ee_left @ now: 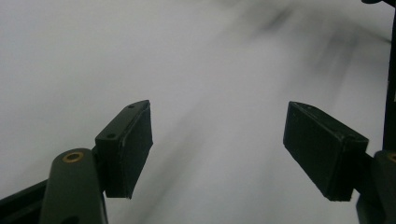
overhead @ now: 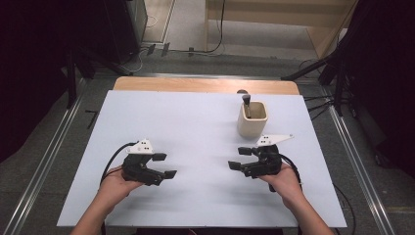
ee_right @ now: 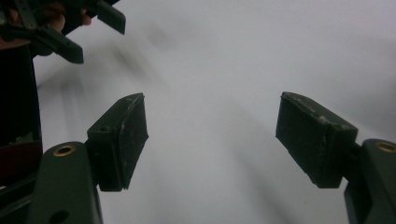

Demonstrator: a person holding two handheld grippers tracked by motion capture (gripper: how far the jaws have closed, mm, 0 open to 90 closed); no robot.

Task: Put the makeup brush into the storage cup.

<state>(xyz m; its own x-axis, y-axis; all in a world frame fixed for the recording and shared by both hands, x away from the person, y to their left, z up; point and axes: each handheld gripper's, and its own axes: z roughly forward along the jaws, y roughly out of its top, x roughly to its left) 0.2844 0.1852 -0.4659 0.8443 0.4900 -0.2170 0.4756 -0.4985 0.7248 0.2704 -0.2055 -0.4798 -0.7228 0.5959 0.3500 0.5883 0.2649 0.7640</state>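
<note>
Both hand-held grippers hover low over the white table top (overhead: 195, 122), facing each other. My left gripper (overhead: 165, 165) is at the front left, its jaws spread wide with nothing between them. In the left gripper view its black pads (ee_left: 128, 144) frame bare white surface around the gripper's middle (ee_left: 217, 140). My right gripper (overhead: 239, 158) is at the front right, also open and holding nothing. In the right gripper view it (ee_right: 210, 133) looks over the white surface, with the left gripper (ee_right: 93, 35) and a hand at the top left.
A beige cup (overhead: 252, 120) stands upright on the table just behind the right gripper, with a dark-tipped brush-like tool (overhead: 246, 104) in it. A wooden strip (overhead: 205, 84) runs along the far table edge. Dark stands and cables flank the table.
</note>
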